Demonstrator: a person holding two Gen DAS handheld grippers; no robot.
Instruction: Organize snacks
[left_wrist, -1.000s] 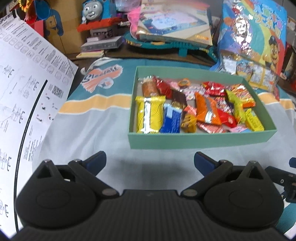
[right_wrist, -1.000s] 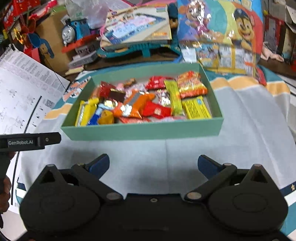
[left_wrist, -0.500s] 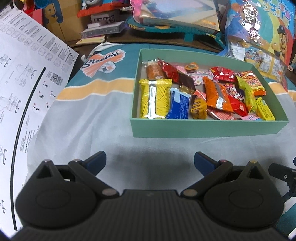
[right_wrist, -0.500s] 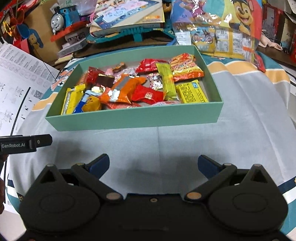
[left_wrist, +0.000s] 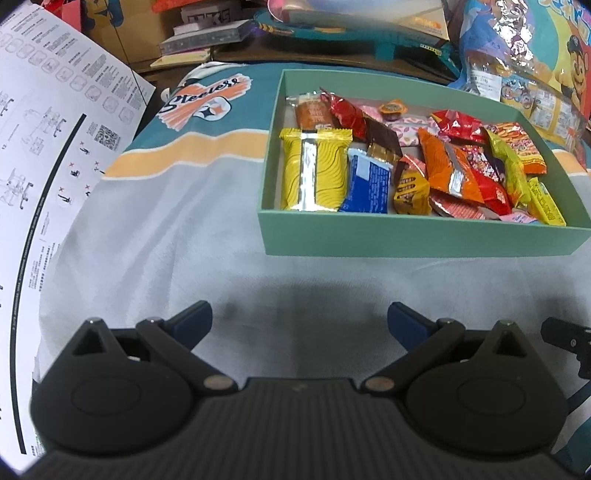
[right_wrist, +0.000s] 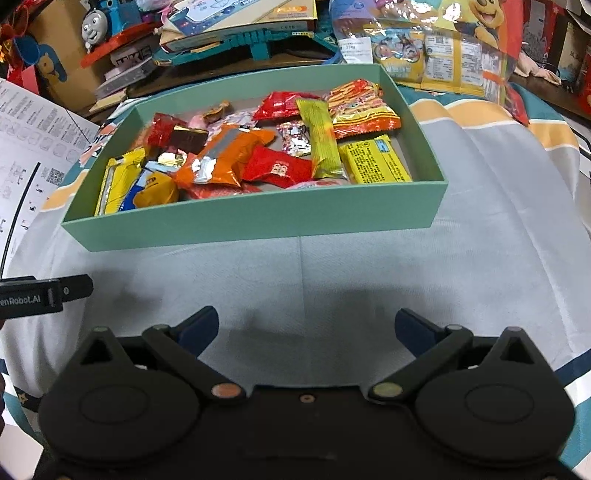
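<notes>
Left tool (left_wrist: 299, 315) and right tool (right_wrist: 306, 326) both spread wide, empty, hovering over bare cloth (right_wrist: 369, 273) short of the box. Green box (right_wrist: 258, 221) just ahead on the cloth, snacks (right_wrist: 236, 155) all piled inside, jumbled and overlapping; yellow bar (left_wrist: 314, 170) at its left end. No loose snacks visible outside. Likely gathered but unsorted, or near done. Toy clutter (right_wrist: 236, 22) behind.

Both views are evenly and fairly brightly lit from above, with soft dark shadows on the grey cloth (left_wrist: 303, 288) just ahead of the fingers in the lower centre. Foil wrappers in the green box (right_wrist: 255, 221) and the plastic bag (left_wrist: 517, 33) at upper right show glare. Fisheye bending curves the edges, and the upper rim of the left view is blurred.
</notes>
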